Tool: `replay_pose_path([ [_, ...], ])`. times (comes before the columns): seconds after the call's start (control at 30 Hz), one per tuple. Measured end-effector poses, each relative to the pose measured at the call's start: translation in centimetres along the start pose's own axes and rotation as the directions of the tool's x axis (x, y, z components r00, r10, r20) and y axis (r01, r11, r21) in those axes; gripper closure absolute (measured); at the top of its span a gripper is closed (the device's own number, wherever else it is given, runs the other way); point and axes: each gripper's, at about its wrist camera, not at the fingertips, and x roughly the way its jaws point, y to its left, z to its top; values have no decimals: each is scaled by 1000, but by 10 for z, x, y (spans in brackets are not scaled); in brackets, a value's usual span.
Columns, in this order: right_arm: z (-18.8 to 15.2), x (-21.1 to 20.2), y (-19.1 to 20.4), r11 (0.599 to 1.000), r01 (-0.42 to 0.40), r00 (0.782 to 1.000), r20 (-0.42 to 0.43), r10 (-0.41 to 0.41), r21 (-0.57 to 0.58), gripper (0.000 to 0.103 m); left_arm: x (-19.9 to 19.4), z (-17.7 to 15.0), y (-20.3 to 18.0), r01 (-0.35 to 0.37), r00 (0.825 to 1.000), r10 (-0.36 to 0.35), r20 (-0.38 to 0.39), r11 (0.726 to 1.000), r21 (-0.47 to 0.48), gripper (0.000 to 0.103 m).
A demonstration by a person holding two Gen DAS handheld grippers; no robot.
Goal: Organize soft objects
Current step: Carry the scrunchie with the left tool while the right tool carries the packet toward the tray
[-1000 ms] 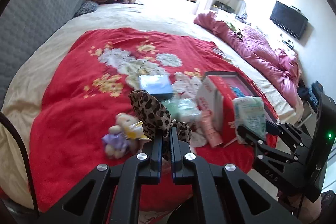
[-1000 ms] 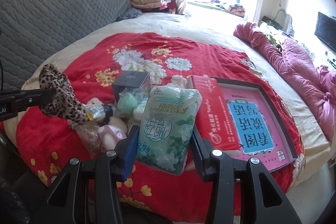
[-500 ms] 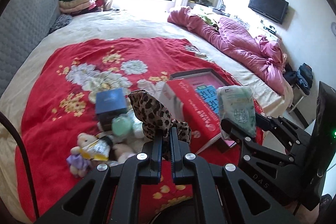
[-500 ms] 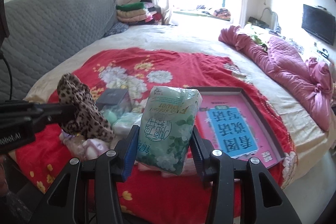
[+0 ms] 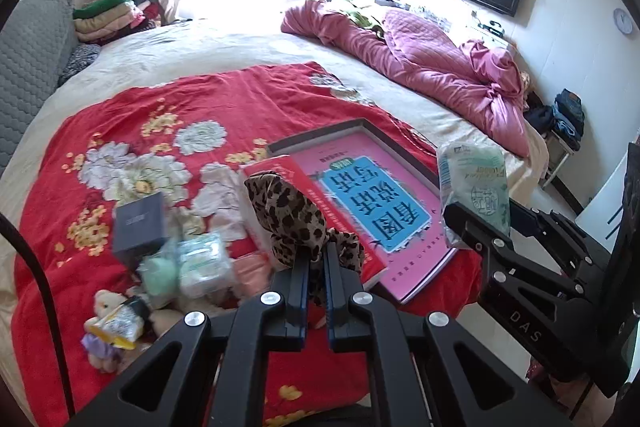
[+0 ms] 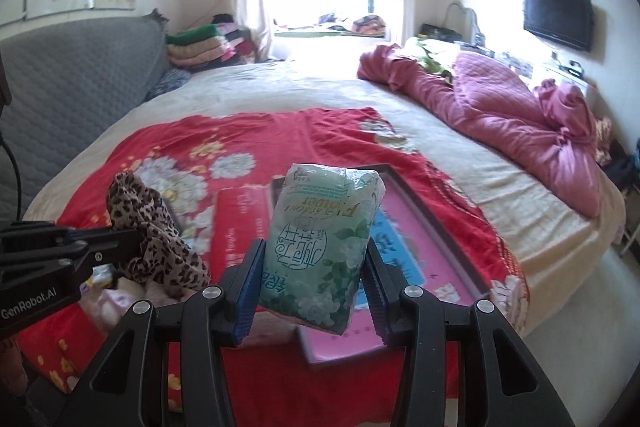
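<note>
My left gripper (image 5: pixel 316 259) is shut on a leopard-print scrunchie (image 5: pixel 288 211) and holds it above the bed; the scrunchie also shows in the right wrist view (image 6: pixel 148 231). My right gripper (image 6: pixel 316 267) is shut on a green tissue pack (image 6: pixel 324 247), held in the air over the pink box lid (image 6: pixel 436 267); the pack also shows in the left wrist view (image 5: pixel 474 187). A pile of soft items lies on the red blanket (image 5: pixel 224 103): a small teddy bear (image 5: pixel 108 327), green and white packs (image 5: pixel 192 263).
A red box (image 5: pixel 320 203) leans against the open pink box lid (image 5: pixel 372 195). A dark blue box (image 5: pixel 140 223) stands in the pile. A pink quilt (image 5: pixel 440 67) lies bunched at the right. The bed edge and floor are at the lower right.
Both grippers have risen and swung right with their loads; the box lid has come nearer the centre and the pile has slid to the left and lower in both views.
</note>
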Motion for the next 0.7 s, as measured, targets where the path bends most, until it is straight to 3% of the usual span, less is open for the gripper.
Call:
replay_pose_path([
  [0.37, 6, 18, -63, 993, 60, 998, -9, -60, 105, 55, 51, 29, -47, 78, 995, -75, -64, 996, 50, 97],
  [0.7, 2, 43, -99, 982, 108, 993, -61, -100, 157, 55, 102, 39, -84, 95, 985, -77, -151, 989, 113, 97],
])
